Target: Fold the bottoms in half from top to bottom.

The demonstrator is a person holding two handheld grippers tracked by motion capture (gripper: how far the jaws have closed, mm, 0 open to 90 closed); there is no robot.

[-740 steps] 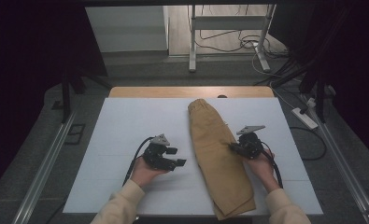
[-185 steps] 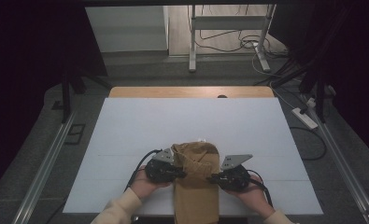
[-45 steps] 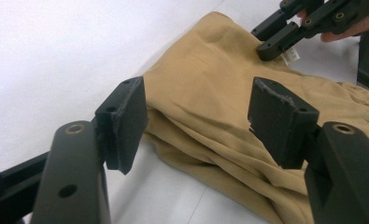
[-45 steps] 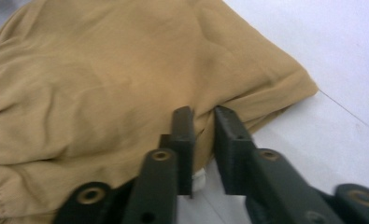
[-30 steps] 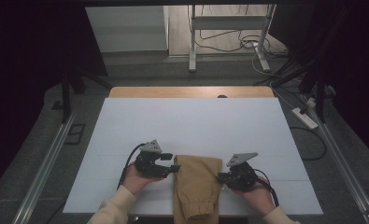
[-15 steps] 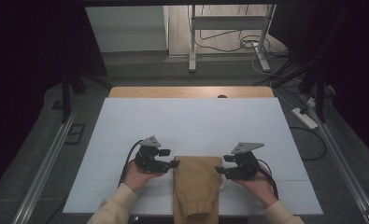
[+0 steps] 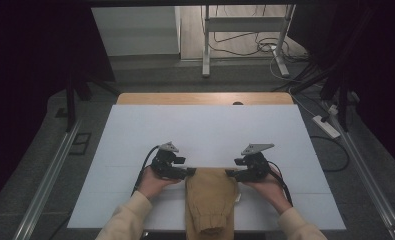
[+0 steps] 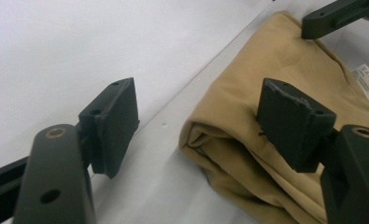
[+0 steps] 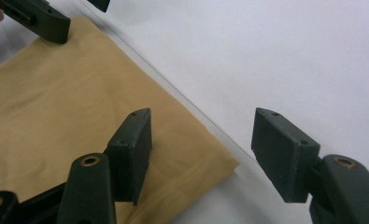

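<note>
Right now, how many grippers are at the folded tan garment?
2: the left gripper at the garment's far left corner, the right gripper at its far right corner, both open.

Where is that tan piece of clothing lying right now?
In the high view the folded tan garment lies at the near edge of the white table, between the left hand-held gripper and the right hand-held gripper.

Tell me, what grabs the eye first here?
A folded tan garment lies on the near edge of a white table, hanging slightly over it. Two hand-held black claws flank its far corners: the left claw and the right claw, both open, each straddling a corner of the cloth.
</note>
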